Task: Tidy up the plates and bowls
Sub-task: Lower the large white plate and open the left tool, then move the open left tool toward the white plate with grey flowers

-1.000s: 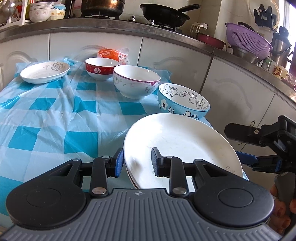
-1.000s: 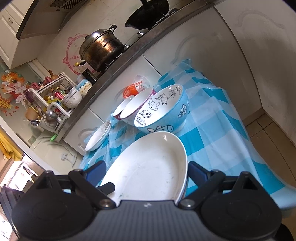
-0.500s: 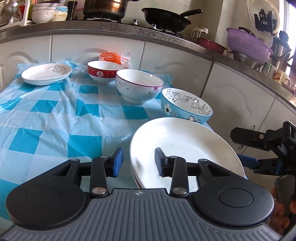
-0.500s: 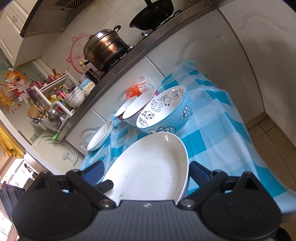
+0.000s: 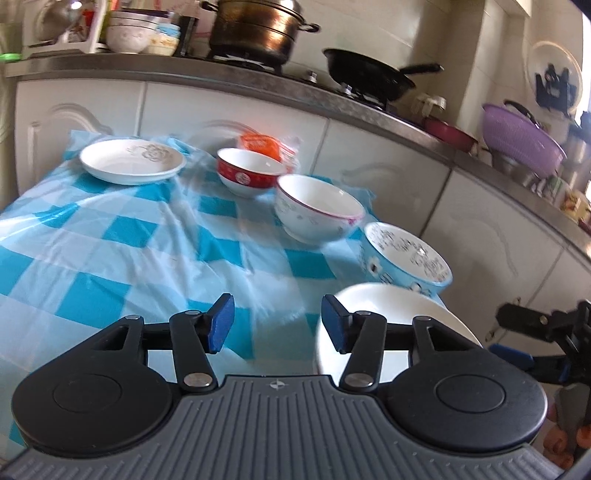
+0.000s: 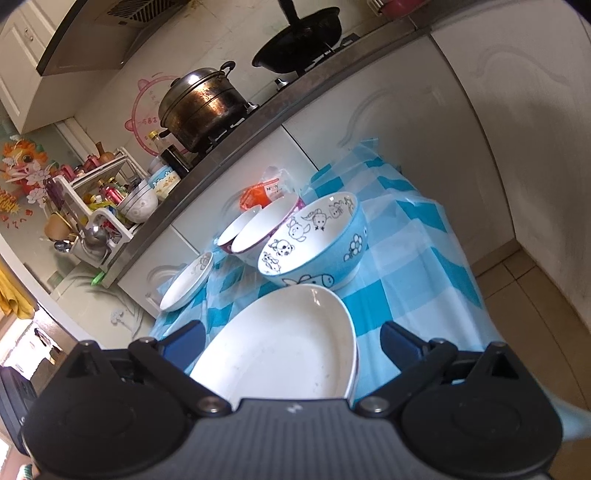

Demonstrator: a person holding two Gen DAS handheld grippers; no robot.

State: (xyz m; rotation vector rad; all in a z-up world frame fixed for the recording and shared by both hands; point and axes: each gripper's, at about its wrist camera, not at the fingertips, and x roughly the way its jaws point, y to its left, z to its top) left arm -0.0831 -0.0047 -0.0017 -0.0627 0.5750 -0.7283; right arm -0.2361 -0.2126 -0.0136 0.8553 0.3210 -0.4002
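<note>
The white plates (image 6: pixel 284 350) are stacked at the near corner of the checkered blue-and-white tablecloth (image 5: pixel 122 240); you can see a second rim peeking out under the top one in your right wrist view. Your right gripper (image 6: pixel 291 341) is spread wide with a blue pad on either side of that stack, not pinching it, nothing held. Your left gripper (image 5: pixel 277 324) is also open and empty, hanging over bare cloth just left of the stack, with its right finger (image 5: pixel 334 325) over the plate's edge in the picture.

Just behind the stack sits the blue cartoon-animal bowl (image 6: pixel 314 243), very close to the plates, maybe touching, can't tell. Next back is the white bowl with the purple rim (image 5: pixel 317 208), then the red-and-white bowl (image 5: pixel 248 171), all running diagonally toward the cabinets. An orange packet (image 5: pixel 260 142) is tucked behind the red one. Off at the far left corner there's a white plate with a floral print (image 5: pixel 131 160), well apart from the rest.

Up on the counter: a big steel stockpot (image 6: pixel 201 107) and a black wok (image 6: pixel 299 24) on the stove, plus a purple colander (image 5: pixel 522 133) to the right.
</note>
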